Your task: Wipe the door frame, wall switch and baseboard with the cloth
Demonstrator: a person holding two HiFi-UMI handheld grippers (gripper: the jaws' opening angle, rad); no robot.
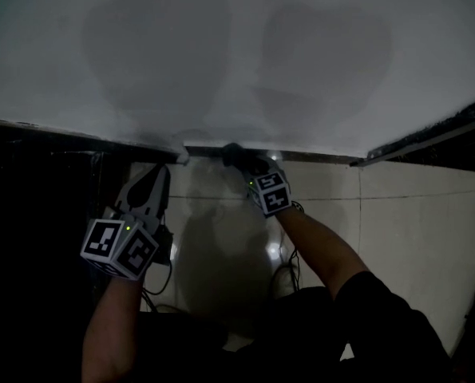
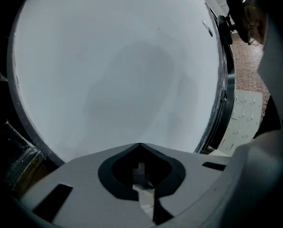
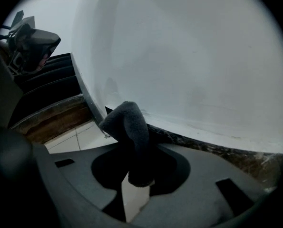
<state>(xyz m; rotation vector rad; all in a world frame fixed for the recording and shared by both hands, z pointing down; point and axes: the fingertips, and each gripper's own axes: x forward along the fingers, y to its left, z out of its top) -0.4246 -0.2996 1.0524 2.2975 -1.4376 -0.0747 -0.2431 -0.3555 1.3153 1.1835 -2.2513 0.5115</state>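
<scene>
right gripper: right gripper has its jaws clamped on a dark grey fleecy cloth. A rolled fold sticks out past the tips.
cloth position: the fold touches the dark mottled baseboard strip at the bottom edge of the white painted wall. In the head view the cloth sits about mid-length of that edge, just above the pale tiled floor.
left gripper: left gripper has its jaws pressed together with nothing between them. It points at the wall close to the bottom edge, left of the cloth and apart from it.
step (my read): baseboard pass under way. No switch in view. The black area at the wall's left end may be the door frame, but I can't tell.
risk 1: only a narrow bite of cloth is held. Drag along the rough strip could pull it out of the jaws.
risk 2: if the fold rolls back, bare jaw tips hit the paint or baseboard and leave scuff marks.
risk 3: the idle left gripper is close to the wall. A sideways sweep from the right could bump it, or it could scrape the wall.
risk 4: black cables lie on the floor by the person's arm, so there's a snag risk when shifting along the edge.
risk 5: the light is dim, so missed patches on the dark strip are hard to spot.
</scene>
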